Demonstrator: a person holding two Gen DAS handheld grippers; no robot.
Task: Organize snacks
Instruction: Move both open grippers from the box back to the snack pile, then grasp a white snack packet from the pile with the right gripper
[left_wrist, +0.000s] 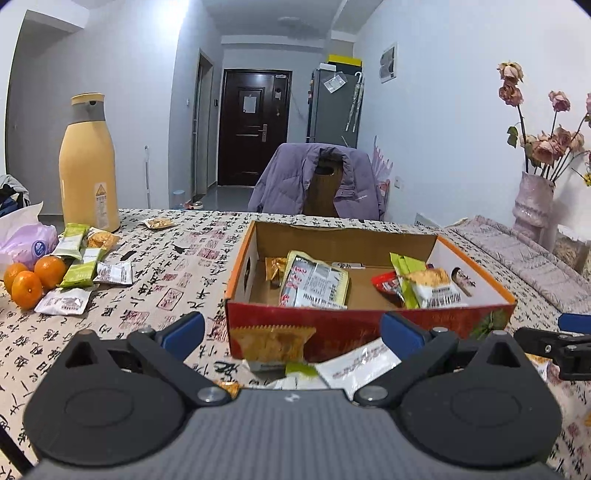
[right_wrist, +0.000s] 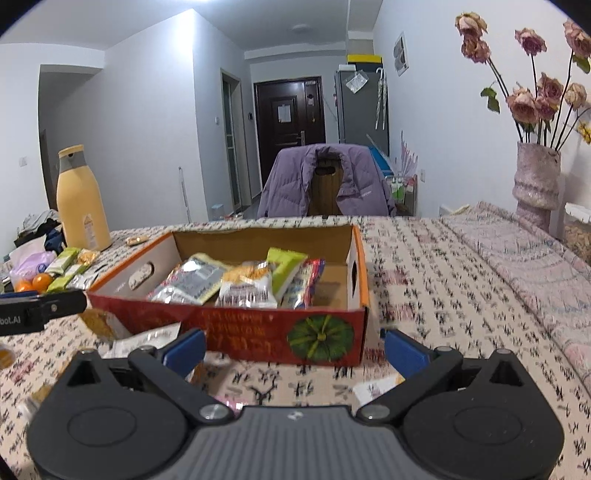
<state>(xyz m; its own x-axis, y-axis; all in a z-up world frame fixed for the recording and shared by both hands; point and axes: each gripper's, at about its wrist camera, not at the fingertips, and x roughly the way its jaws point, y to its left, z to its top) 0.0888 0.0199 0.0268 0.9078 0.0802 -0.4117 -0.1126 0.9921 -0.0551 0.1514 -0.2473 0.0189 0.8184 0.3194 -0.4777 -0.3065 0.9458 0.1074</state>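
**Both claws wide and empty in front of the snack box**

Left claw (left_wrist: 291, 328): jaws spread wide, nothing between the blue pads. It hovers low over the worktop (left_wrist: 177, 266), just short of the near wall of the cardboard box (left_wrist: 369, 325). Under and ahead of it lie loose packets: an orange-brown cracker packet (left_wrist: 271, 343) leaning against the box's near wall, and a white packet (left_wrist: 354, 365) beside it.

Right claw (right_wrist: 293, 347): jaws equally wide, empty, facing the box's near wall by the printed green pumpkin (right_wrist: 319, 338). A white packet corner (right_wrist: 373, 391) shows on the cloth near its right finger.

Box contents: a large silver-and-yellow bag (left_wrist: 314, 282) left of centre; a red packet (left_wrist: 388, 286), green packet (left_wrist: 404, 264) and a cracker packet (left_wrist: 434, 286) piled at the right end.

Far left of the worktop, well apart from the box: a scatter of green and white packets (left_wrist: 79, 269), 3 oranges (left_wrist: 31, 278), a yellow bottle (left_wrist: 88, 162). A vase of dried roses (left_wrist: 533, 199) stands at far right.
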